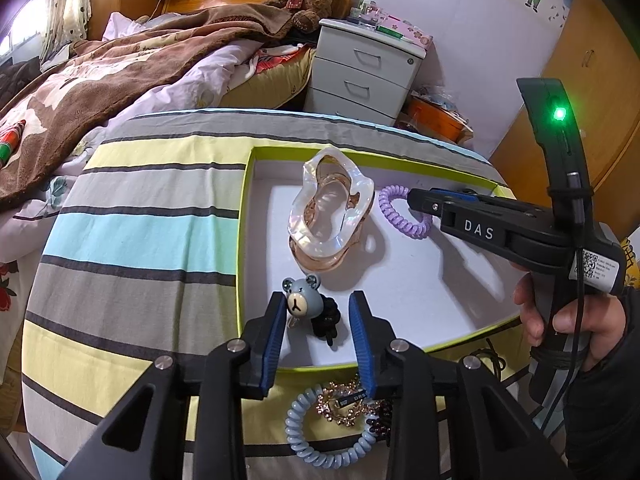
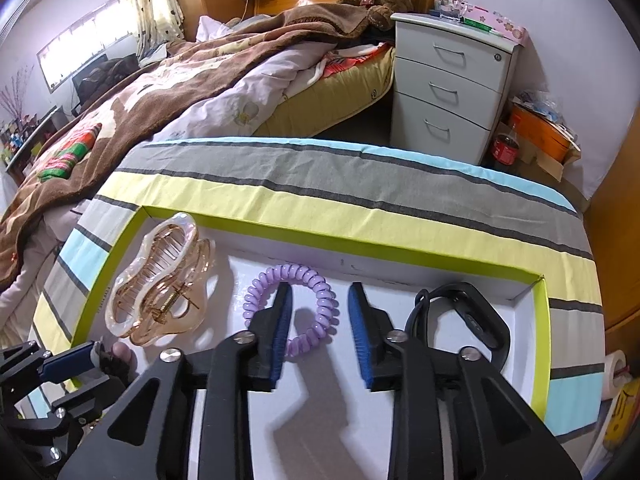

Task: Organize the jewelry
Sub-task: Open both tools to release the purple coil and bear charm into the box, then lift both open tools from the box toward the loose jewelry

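The purple spiral hair tie (image 2: 294, 308) is lying flat on the white floor of the green-rimmed box lid (image 2: 400, 258), between the translucent claw clip (image 2: 160, 280) and a black wristband (image 2: 464, 316). The right gripper (image 2: 320, 320) is standing with its jaws parted around the tie's near loop, pads off it, so the tie looks released. Judging from this, lifting straight up is the clean exit, so no finger is snagging a coil.

The bear hair tie (image 1: 310, 306) is resting in the lid's near corner, and the left gripper (image 1: 320, 328) is straddling it, jaws apart, its left pad just beside the bear's face; it is gripping nothing. A blue spiral hair tie (image 1: 332, 428) and a gold ornament (image 1: 340, 404) are waiting outside on the striped cloth (image 1: 140, 220), probably next.
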`<action>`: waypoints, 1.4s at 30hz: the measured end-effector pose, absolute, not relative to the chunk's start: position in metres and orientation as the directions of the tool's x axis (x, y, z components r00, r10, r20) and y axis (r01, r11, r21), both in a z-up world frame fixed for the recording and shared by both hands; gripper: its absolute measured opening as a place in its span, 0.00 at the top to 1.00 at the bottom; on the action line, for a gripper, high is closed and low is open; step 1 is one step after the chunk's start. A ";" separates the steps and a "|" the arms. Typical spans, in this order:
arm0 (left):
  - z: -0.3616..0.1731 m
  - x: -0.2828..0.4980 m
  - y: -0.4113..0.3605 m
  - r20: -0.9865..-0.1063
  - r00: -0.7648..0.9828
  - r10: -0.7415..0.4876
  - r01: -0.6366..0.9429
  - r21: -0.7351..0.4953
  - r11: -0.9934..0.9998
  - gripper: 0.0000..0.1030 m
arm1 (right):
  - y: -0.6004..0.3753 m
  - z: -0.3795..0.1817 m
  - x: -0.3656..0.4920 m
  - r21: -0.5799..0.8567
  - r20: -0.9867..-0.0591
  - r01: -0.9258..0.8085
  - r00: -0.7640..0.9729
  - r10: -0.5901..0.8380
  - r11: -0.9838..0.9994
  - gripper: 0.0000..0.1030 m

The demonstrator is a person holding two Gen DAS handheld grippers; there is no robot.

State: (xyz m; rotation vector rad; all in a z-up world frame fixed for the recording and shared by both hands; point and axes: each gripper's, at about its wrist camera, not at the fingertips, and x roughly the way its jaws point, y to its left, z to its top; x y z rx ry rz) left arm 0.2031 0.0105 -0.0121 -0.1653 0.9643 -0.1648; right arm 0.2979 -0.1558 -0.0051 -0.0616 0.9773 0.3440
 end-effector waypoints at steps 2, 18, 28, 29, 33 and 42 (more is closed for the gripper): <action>-0.011 0.201 0.010 -0.801 0.560 -0.213 0.067 -0.213 0.975 0.63 | -0.156 -0.002 0.295 0.106 -0.815 -0.313 0.516 0.263 0.944 0.66; 0.020 0.158 0.024 -0.747 0.625 -0.225 0.063 -0.238 0.969 0.46 | -0.196 0.037 0.217 0.171 -0.730 -0.283 0.607 0.315 0.944 0.66; 0.024 0.123 0.037 -0.730 0.642 -0.234 0.061 -0.256 0.965 0.44 | -0.203 0.029 0.163 0.191 -0.716 -0.311 0.606 0.348 0.931 0.66; 0.024 0.120 0.038 -0.728 0.643 -0.238 0.062 -0.260 0.964 0.44 | -0.202 0.027 0.158 0.195 -0.716 -0.315 0.601 0.354 0.929 0.66; 0.022 0.107 0.042 -0.723 0.645 -0.247 0.072 -0.264 0.962 0.42 | -0.196 0.016 0.146 0.208 -0.727 -0.343 0.572 0.380 0.916 0.66; 0.011 0.089 0.054 -0.724 0.629 -0.284 0.066 -0.315 0.947 0.40 | -0.167 -0.003 0.140 0.164 -0.760 -0.397 0.533 0.372 0.903 0.66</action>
